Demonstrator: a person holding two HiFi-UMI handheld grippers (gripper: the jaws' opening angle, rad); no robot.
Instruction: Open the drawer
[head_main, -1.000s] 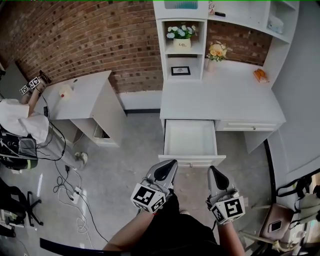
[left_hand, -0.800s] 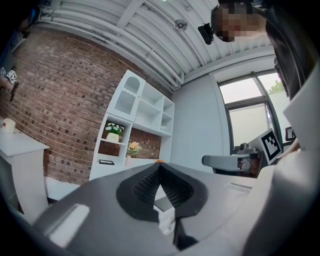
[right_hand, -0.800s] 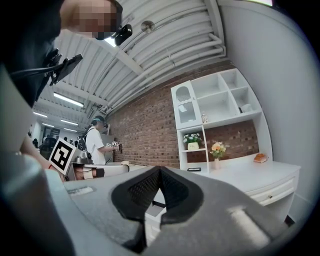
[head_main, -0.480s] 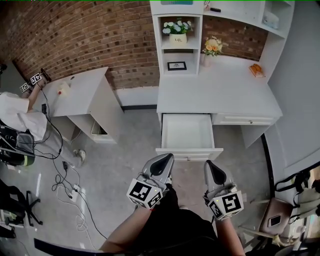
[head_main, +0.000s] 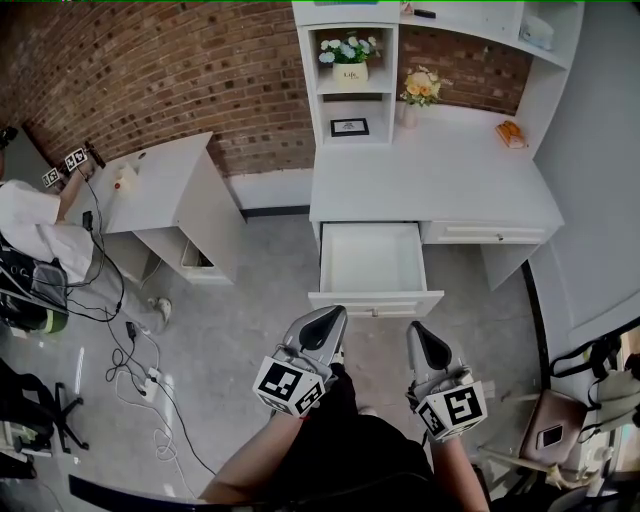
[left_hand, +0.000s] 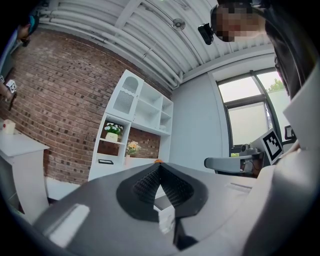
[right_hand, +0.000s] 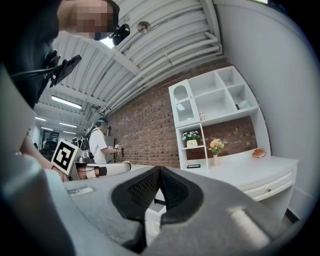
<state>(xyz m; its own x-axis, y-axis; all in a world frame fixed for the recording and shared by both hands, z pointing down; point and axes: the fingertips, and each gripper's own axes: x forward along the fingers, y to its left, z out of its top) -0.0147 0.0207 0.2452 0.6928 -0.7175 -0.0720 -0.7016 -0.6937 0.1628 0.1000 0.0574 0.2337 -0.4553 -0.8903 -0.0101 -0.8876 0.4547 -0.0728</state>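
Note:
The white desk has its left drawer pulled out wide; its inside is bare and its front panel faces me. My left gripper hangs just short of that front panel, shut and holding nothing, its pads meeting at the tip. My right gripper is level beside it, a little right of the drawer, also shut and empty. Neither gripper touches the drawer.
A second drawer to the right is closed. A shelf unit with potted flowers and a vase stands on the desk. At the left are another white desk, a person and floor cables. A chair is at the lower right.
The head view has shifted a little, so the desk and drawer sit slightly higher and to the left. Both grippers stay where they were, shut. The drawer is open as before.

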